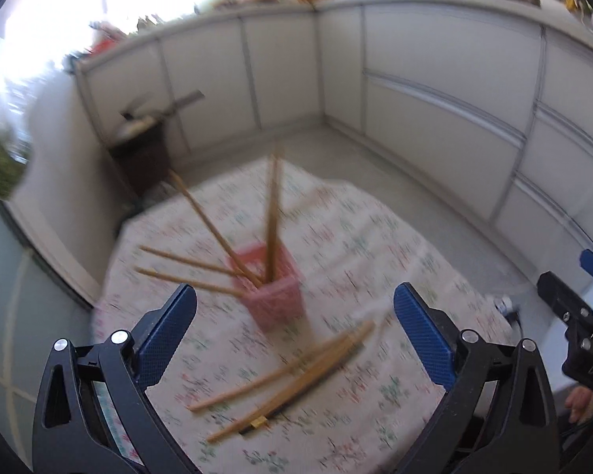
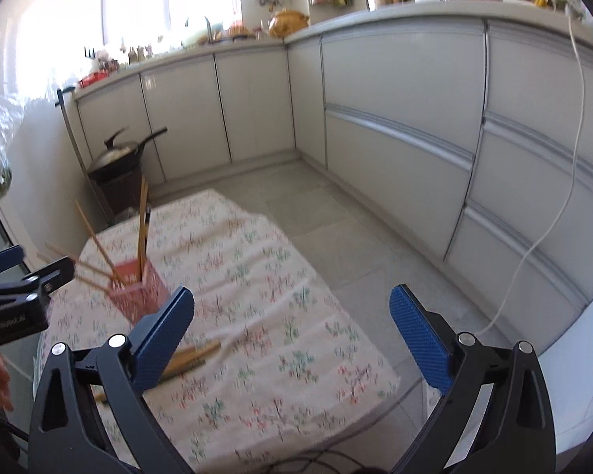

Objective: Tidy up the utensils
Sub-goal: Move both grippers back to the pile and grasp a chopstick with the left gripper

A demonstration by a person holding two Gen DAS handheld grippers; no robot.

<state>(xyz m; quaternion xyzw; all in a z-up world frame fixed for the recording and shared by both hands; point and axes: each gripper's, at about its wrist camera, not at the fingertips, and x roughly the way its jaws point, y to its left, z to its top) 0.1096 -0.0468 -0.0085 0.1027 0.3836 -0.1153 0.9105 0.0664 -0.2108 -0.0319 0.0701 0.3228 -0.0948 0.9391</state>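
A pink basket-like holder stands on a floral-cloth table with several wooden chopsticks leaning out of it. More loose chopsticks lie on the cloth just in front of it. My left gripper is open and empty, above the loose chopsticks. My right gripper is open and empty, over the table's right half. In the right wrist view the holder is at the left and the loose chopsticks are partly hidden behind my left finger.
White kitchen cabinets wrap around the back and right. A dark stand with a lidded pan is beyond the table's far left corner. A white cable hangs down the right cabinets. Grey tiled floor lies between table and cabinets.
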